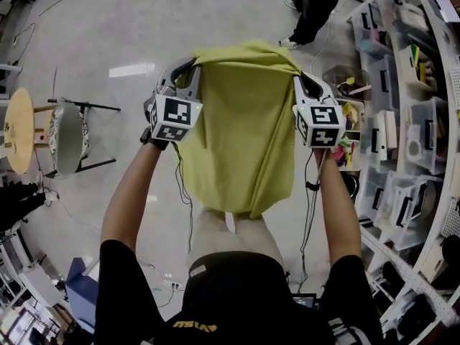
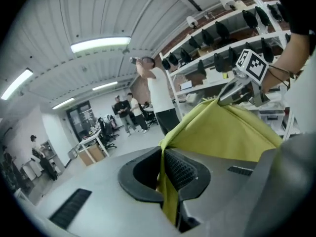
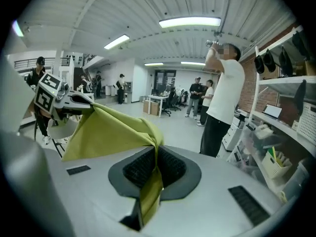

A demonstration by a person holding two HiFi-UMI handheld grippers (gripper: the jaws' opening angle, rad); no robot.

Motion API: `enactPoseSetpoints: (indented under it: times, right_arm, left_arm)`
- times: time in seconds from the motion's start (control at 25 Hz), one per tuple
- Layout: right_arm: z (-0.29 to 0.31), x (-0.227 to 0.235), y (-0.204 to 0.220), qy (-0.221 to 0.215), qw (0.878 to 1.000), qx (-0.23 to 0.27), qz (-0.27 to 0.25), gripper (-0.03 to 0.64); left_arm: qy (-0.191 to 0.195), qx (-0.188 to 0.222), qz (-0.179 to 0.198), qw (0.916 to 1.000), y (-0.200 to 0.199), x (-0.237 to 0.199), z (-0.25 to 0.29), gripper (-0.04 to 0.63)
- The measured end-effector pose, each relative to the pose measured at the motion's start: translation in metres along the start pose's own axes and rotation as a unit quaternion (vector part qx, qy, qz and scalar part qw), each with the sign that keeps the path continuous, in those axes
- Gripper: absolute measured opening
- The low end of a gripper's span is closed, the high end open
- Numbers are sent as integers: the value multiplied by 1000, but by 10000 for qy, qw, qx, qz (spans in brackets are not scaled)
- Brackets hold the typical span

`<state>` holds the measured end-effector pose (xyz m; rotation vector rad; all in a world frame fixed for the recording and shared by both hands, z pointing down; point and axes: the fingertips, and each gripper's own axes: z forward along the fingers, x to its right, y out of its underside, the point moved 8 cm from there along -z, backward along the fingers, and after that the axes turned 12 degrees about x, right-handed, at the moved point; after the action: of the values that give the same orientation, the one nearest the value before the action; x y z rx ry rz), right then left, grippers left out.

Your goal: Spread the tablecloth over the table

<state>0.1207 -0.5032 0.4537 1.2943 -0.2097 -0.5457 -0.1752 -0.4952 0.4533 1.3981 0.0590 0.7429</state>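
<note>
Tablecloth (image 1: 244, 128), yellow-green, hangs in the air between both grippers, above the floor (image 1: 108, 34). Head view gives the whole picture: left gripper (image 1: 188, 69) pinches the upper left corner, right gripper (image 1: 302, 79) the upper right corner, and the fabric drapes down in loose folds in front of the person's legs. Only the gripper views show the grip itself: in the left gripper view the jaws are closed on a bunched strip of cloth running between the ribbed pads (image 2: 180, 169), and the right gripper view shows the same, jaws clamped tight on a fold. Those views also look level across the room and catch what the head view misses: ceiling light strips (image 3: 190, 21), a standing person in a white shirt (image 3: 226, 85), desks (image 3: 158, 102) far off. Down below, the head view shows the floor glossy and grey, a round wooden tabletop (image 1: 18, 129) at far left, and shelves (image 1: 402, 121) with bins along the right.
</note>
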Motion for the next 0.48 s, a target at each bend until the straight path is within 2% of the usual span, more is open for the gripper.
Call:
enactPoseSetpoints:
  times: [0.16,0.48]
  right_arm:
    - [57,2,40,-23,9991,-428,40,20]
    - [145,5,134,76,9920,-1186,422,20]
  left_arm:
    - [274,-332,25,9991,55,-10,49,26]
    - [458,-903,-454,9938,157,-1,119,26]
